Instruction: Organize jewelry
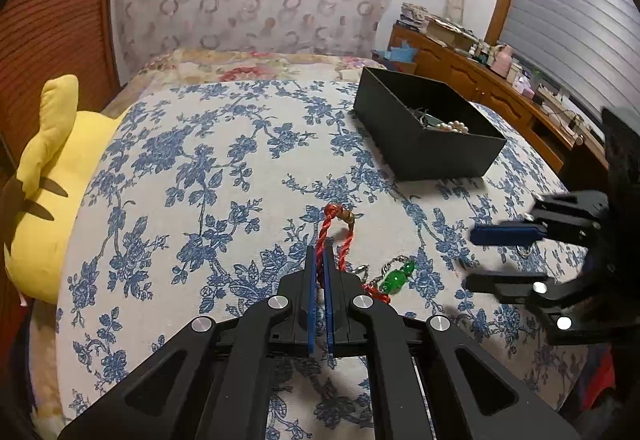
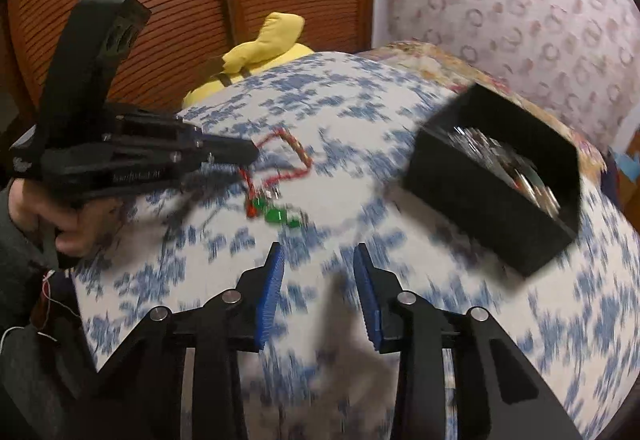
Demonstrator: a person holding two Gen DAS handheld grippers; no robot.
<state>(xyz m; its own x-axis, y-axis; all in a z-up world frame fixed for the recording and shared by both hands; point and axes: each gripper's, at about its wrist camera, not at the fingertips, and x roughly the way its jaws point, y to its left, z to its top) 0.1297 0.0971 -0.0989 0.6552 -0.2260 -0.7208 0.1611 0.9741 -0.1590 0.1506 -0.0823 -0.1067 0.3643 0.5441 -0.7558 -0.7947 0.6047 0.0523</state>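
The red twisted cord necklace [image 1: 334,240] is pinched between the near-closed pads of the left gripper [image 1: 319,254], apparently for carrying to the black box [image 1: 424,128] where pearls are already kept. The right gripper [image 2: 319,260] is held spread and empty beside the green beads [image 1: 396,278] on the floral bedspread [image 1: 200,180]

Left wrist view looks low and close across the blue-flowered bedspread [image 1: 224,168] toward the wall. Right wrist view, blurred, seemingly crosses it leftward. Both share the open black box [image 1: 424,128] [image 2: 496,192].
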